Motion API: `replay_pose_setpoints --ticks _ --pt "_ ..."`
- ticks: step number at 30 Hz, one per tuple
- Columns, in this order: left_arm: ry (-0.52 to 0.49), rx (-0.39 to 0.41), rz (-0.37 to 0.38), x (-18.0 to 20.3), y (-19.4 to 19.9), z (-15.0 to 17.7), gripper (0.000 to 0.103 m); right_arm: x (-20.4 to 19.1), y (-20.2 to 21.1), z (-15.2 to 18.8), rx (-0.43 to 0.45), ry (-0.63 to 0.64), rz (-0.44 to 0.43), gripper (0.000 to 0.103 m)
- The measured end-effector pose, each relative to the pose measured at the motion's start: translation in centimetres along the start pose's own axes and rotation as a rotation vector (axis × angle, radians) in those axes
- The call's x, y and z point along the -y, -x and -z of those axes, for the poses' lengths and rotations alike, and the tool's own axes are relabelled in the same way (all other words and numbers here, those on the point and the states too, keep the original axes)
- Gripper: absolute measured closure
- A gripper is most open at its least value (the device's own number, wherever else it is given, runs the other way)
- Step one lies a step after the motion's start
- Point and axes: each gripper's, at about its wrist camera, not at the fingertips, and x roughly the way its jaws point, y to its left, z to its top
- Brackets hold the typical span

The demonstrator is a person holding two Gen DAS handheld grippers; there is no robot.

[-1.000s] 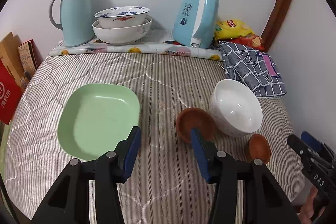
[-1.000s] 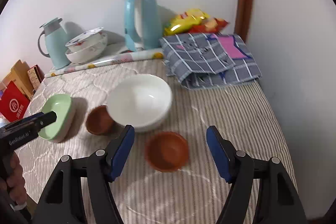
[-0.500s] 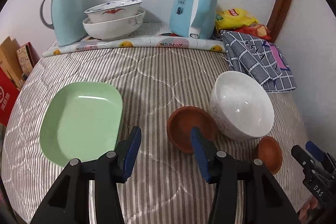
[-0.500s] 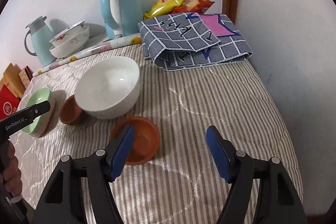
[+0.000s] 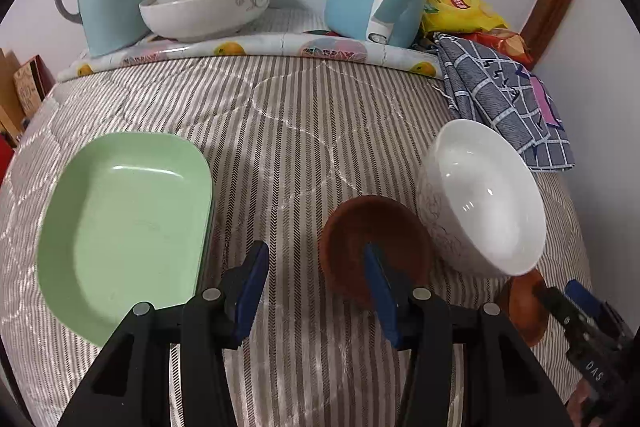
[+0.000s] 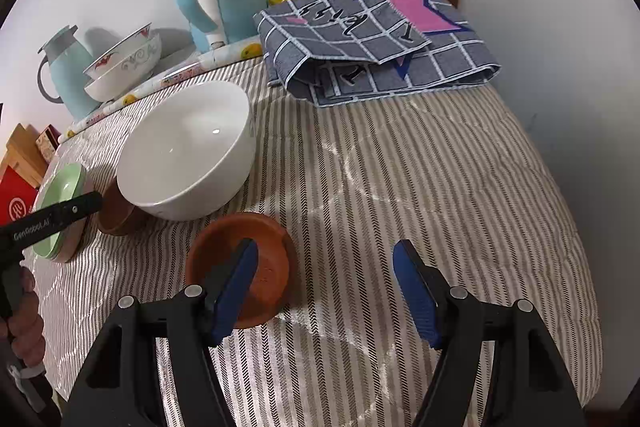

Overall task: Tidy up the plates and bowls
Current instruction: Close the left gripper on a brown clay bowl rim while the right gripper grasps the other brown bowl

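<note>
Left wrist view: I've brought my left tongs [image 5: 316, 287] in closer, wide and empty; their right finger overlaps the brown saucer [image 5: 374, 251] beside the white bowl [image 5: 484, 199]. Green plate [image 5: 120, 223] to the left.

Right wrist view: my right tongs [image 6: 324, 283], wide and empty, have advanced over the second brown saucer [image 6: 240, 267] (a pickup looks imminent).

Surface: striped quilt [image 6: 400, 187], white wall behind.

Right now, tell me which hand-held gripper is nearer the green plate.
Left. The left hand-held gripper hangs open just beside the green plate, at its near right edge. The right hand-held gripper is open over by the far brown saucer, beyond the white bowl.
</note>
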Motion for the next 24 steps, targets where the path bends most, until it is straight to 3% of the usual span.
replay_pose_setpoints --ticks 2,10,12,20,24 --pt "0.005 -0.008 0.006 0.0 -0.5 -0.1 0.056 -0.2 -0.5 -0.1 -0.007 0.007 -0.011 0.033" --pt "-0.007 -0.026 0.024 0.5 -1.8 -0.5 0.057 -0.7 -2.3 0.0 -0.054 0.020 -0.034 0.057" --pt "-0.009 -0.032 0.027 0.6 -2.1 -0.6 0.062 -0.7 -2.6 0.1 -0.066 0.017 -0.043 0.064" --pt "-0.006 -0.060 0.043 0.6 -3.1 -0.4 0.078 -1.1 -2.9 0.2 -0.065 0.027 -0.059 0.071" --pt "-0.007 -0.054 0.055 0.9 -3.2 -0.4 0.084 -1.3 -2.8 0.3 -0.064 0.032 -0.076 0.081"
